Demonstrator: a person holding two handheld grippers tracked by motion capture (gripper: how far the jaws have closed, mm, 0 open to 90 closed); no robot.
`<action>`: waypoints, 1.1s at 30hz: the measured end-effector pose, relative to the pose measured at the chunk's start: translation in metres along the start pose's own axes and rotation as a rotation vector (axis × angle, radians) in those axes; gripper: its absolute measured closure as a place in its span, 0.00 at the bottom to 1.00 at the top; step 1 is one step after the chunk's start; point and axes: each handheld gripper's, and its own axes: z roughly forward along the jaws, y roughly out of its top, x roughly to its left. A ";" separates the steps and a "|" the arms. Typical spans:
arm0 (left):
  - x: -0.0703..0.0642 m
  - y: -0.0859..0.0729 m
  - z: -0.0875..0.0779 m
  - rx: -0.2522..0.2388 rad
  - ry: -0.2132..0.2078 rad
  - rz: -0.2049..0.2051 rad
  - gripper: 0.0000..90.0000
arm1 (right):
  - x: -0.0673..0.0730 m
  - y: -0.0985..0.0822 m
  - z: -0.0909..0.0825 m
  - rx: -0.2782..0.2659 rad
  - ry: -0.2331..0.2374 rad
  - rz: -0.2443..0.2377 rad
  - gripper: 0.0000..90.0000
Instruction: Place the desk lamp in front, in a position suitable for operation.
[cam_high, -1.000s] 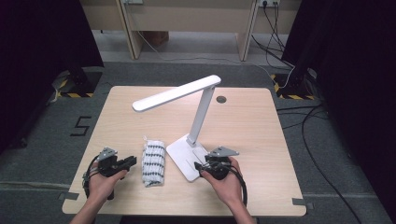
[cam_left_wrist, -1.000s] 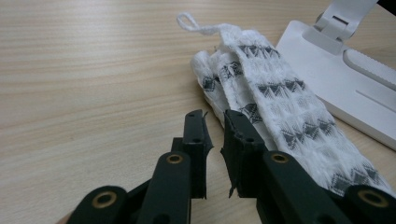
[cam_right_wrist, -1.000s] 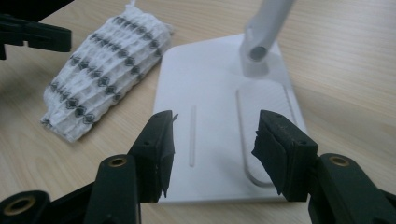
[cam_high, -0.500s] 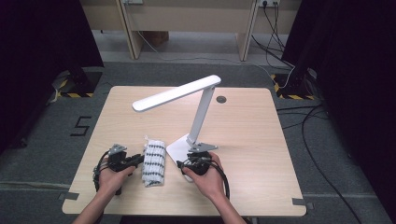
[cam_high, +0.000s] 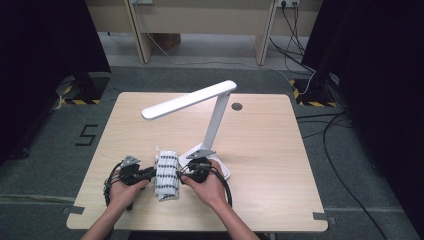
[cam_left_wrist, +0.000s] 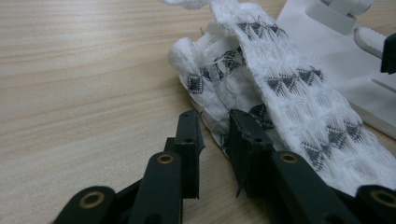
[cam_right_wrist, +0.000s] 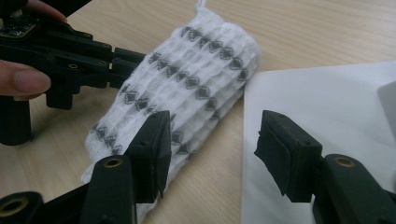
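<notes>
Both hands have closed in on the cloth (cam_high: 167, 175) since the earlier frames, the right gripper (cam_high: 186, 170) sliding off the lamp base (cam_high: 223, 169). From the left, the left gripper (cam_left_wrist: 214, 135), jaws just opening and slightly parted, noses the cloth's edge without pinching it. That cloth, white with rows of dark diamonds, lies folded and rumpled beside the base. Right jaws stand wide, empty. Nothing looks gripped yet; all handling remains.
</notes>
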 end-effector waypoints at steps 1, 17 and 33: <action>-0.001 0.000 0.000 -0.001 -0.001 0.001 0.81 | 0.001 0.001 0.002 0.005 0.005 -0.002 0.49; -0.007 -0.002 0.002 0.007 -0.017 0.023 0.81 | 0.016 0.009 0.035 0.076 0.039 0.008 0.46; -0.009 -0.002 0.003 0.007 -0.016 0.020 0.81 | 0.022 0.009 0.051 0.157 -0.011 0.000 0.44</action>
